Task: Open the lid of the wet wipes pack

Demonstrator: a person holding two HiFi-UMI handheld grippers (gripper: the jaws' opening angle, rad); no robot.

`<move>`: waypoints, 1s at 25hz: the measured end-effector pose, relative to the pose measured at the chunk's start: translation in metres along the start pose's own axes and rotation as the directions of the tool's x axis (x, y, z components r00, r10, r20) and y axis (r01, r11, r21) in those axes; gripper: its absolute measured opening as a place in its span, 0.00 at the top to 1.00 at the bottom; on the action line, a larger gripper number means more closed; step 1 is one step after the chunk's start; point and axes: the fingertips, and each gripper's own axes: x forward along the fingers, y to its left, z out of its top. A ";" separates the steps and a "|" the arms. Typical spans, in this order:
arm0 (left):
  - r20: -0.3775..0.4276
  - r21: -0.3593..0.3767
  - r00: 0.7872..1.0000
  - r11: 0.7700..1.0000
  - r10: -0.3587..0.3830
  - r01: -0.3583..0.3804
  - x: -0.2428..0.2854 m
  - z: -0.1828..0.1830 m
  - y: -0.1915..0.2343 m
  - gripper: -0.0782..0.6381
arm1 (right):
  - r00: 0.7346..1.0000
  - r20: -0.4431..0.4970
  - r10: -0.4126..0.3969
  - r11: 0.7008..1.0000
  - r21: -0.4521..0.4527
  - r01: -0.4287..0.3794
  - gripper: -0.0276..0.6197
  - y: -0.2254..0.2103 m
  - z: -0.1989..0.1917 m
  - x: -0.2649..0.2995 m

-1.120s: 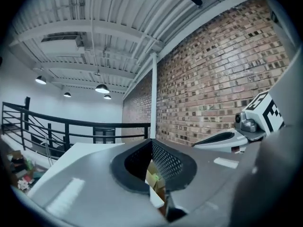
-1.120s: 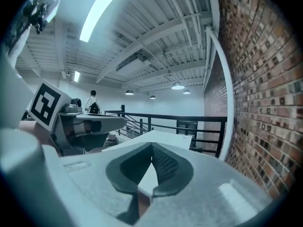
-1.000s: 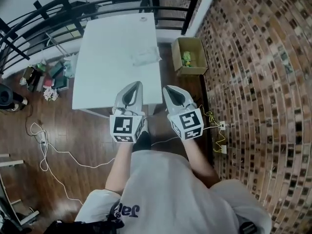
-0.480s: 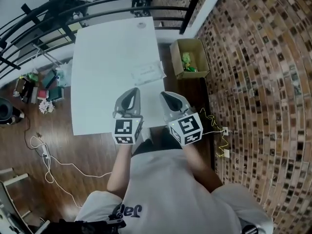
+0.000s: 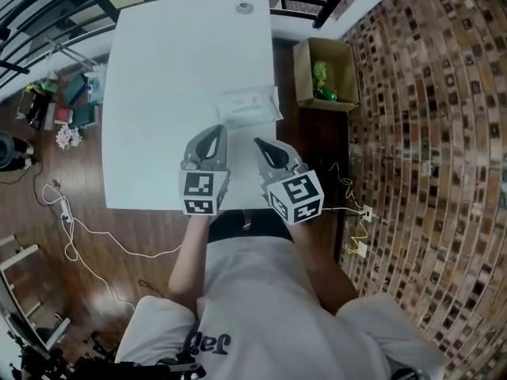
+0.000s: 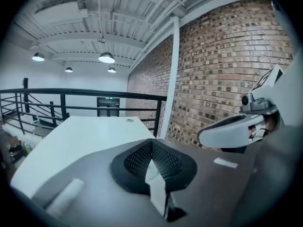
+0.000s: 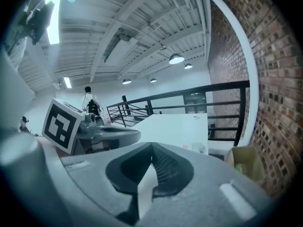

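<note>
The pack (image 5: 248, 105) lies flat near the right edge of the white counter (image 5: 158, 93), just beyond both grippers. From above, the left gripper (image 5: 215, 131) and right gripper (image 5: 261, 144) hover side by side over the near part of the counter, apart from the pack. Each gripper's own view shows its jaws pressed together at the tips with nothing between them. The right gripper view catches the pack past its nose, plus a cardboard box (image 7: 244, 162) on the floor. The left gripper view loses the pack behind its own body but shows the right gripper alongside.
</note>
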 end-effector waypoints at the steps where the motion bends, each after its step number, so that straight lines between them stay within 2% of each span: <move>1: -0.019 -0.014 1.000 1.000 0.002 -0.003 0.007 -0.007 0.000 0.87 | 1.000 -0.008 0.010 1.000 0.024 -0.009 0.97 -0.005 -0.005 0.006; 6: -0.108 -0.014 0.994 1.000 0.007 -0.009 0.025 -0.043 0.015 0.87 | 0.999 -0.019 0.044 0.990 0.133 -0.041 0.97 -0.015 -0.020 0.034; 13: -0.170 -0.012 0.985 1.000 -0.025 0.024 0.054 -0.074 0.017 0.87 | 0.998 -0.054 0.027 0.970 0.241 -0.014 0.97 -0.034 -0.048 0.051; 18: -0.198 -0.004 0.980 0.999 -0.032 0.031 0.063 -0.085 0.017 0.87 | 0.998 -0.041 0.044 0.949 0.315 -0.029 0.97 -0.038 -0.055 0.060; 20: -0.217 0.019 0.976 0.999 -0.036 0.041 0.065 -0.086 0.017 0.87 | 0.998 -0.003 0.059 0.908 0.415 -0.052 0.97 -0.040 -0.053 0.065; 21: -0.221 0.035 0.975 0.998 -0.037 0.046 0.066 -0.086 0.016 0.87 | 0.998 0.017 0.068 0.871 0.486 -0.068 0.93 -0.041 -0.053 0.067; 22: -0.218 0.045 0.975 0.998 -0.038 0.049 0.066 -0.086 0.016 0.87 | 0.997 0.034 0.074 0.823 0.562 -0.080 0.84 -0.042 -0.053 0.070; 23: -0.212 0.048 0.976 0.998 -0.038 0.049 0.066 -0.086 0.016 0.87 | 0.996 0.045 0.076 0.770 0.632 -0.088 0.80 -0.044 -0.055 0.074; 25: -0.200 0.041 0.979 0.998 -0.034 0.043 0.066 -0.086 0.017 0.87 | 0.996 0.053 0.075 0.682 0.726 -0.090 0.77 -0.046 -0.060 0.079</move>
